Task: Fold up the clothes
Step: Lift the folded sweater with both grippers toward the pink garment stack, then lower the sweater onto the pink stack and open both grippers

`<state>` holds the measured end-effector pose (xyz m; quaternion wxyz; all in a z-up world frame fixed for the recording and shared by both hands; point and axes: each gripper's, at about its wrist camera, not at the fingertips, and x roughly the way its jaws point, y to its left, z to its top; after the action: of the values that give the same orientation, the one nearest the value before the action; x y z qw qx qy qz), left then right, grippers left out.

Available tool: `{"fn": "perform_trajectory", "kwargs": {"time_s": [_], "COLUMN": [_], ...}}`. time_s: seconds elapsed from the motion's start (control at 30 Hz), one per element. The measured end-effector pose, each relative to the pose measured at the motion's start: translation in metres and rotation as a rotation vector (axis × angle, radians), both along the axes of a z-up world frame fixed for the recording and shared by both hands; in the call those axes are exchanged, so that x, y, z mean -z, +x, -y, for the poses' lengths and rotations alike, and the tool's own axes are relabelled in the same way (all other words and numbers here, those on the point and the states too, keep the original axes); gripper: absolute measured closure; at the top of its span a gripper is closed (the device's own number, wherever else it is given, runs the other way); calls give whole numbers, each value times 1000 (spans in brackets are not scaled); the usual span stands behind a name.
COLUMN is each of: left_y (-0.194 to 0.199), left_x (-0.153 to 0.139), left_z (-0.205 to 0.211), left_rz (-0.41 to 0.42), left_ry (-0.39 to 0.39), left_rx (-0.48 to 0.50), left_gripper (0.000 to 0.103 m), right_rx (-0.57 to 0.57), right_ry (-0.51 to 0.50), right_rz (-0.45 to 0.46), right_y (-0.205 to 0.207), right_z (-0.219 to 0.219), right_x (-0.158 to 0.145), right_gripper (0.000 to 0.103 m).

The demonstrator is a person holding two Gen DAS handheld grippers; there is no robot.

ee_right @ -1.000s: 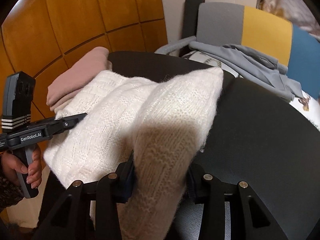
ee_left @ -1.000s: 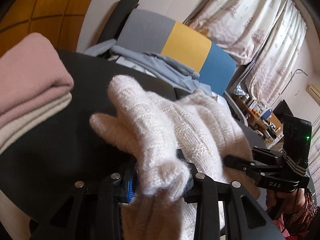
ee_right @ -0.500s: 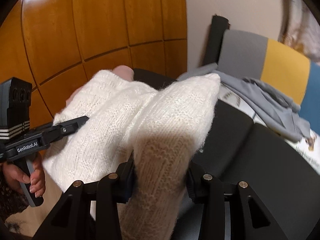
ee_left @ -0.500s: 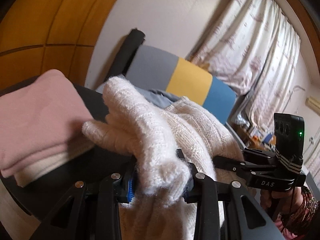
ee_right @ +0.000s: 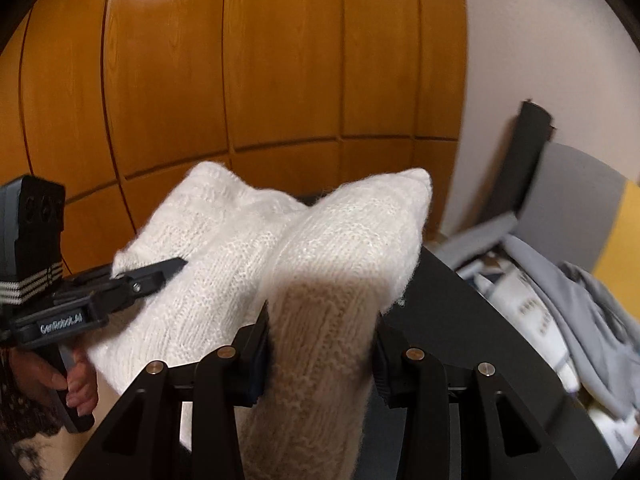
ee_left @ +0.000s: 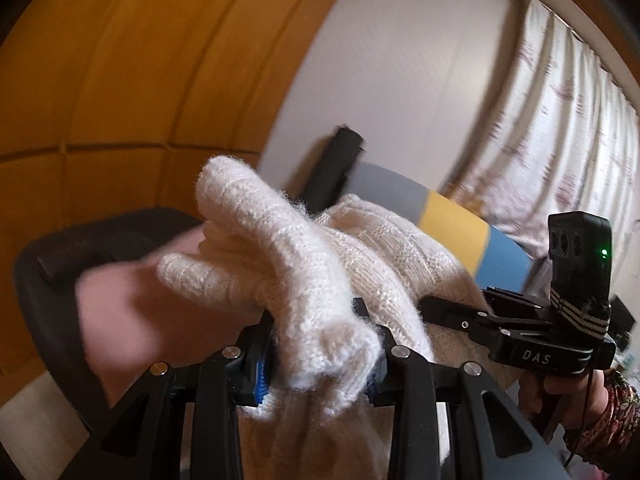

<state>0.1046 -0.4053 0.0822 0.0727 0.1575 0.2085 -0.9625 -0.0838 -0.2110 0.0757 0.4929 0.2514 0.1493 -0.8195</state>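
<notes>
The white knitted sweater (ee_right: 240, 272) hangs in the air, bunched and doubled over, stretched sideways between the two tongs with its long axis running from one to the other. The left gripper (ee_left: 320, 356) is clenched on one bunch of knit, the right gripper (ee_right: 320, 344) on another, level with each other. A black table (ee_right: 472, 320) lies below and ahead; a pink folded garment (ee_left: 132, 320) sits just left.
</notes>
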Motion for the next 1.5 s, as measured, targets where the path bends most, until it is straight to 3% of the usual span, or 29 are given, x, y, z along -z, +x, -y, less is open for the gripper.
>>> {"fn": "perform_trajectory", "kwargs": {"time_s": [0.13, 0.23, 0.33, 0.43, 0.5, 0.53, 0.57, 0.63, 0.87, 0.93, 1.07, 1.13, 1.2, 1.3, 1.37, 1.5], "left_y": [-13, -24, -27, -37, -42, -41, -36, -27, -13, -5, 10, 17, -2, -55, -77, -105], "left_x": [-3, 5, 21, 52, 84, 101, 117, 127, 117, 104, 52, 25, 4, 3, 19, 61], "left_z": [33, 58, 77, 101, 119, 127, 133, 132, 119, 116, 98, 89, 86, 89, 103, 132], "left_rz": [15, 29, 31, 85, 160, 184, 170, 125, 126, 108, -11, -70, -91, 1, 88, 256], "left_ry": [-35, -7, 5, 16, 76, 123, 180, 199, 142, 134, -35, -120, -159, -206, -184, -136], "left_rx": [-71, -124, -170, -232, -278, -288, -280, -257, -250, -268, -373, -425, -362, -264, -280, -289], "left_gripper": [69, 69, 69, 68, 68, 67, 65, 64, 64, 65, 73, 72, 72, 72, 72, 71], "right_rx": [-56, -85, -109, -110, -81, -65, -65, -77, -42, -26, 7, -8, -46, -69, -74, -74], "right_ry": [-22, -10, 3, 23, 48, 43, 15, -61, -97, -117, -122, -140, -146, -80, -19, 119], "right_rz": [29, 19, 33, 50, 118, 204, 305, 490, 505, 453, 213, 95, 3, -51, -77, -147], "right_y": [-32, -50, -64, -82, -100, -115, -129, -146, -142, -134, -116, -106, -104, -100, -98, -100], "right_z": [53, 89, 117, 141, 149, 150, 147, 134, 110, 95, 78, 80, 102, 144, 174, 219], "right_x": [1, 7, 19, 43, 70, 87, 102, 124, 125, 116, 85, 63, 43, 32, 33, 58], "right_gripper": [61, 61, 61, 61, 57, 53, 49, 45, 33, 33, 36, 46, 52, 56, 62, 62]}}
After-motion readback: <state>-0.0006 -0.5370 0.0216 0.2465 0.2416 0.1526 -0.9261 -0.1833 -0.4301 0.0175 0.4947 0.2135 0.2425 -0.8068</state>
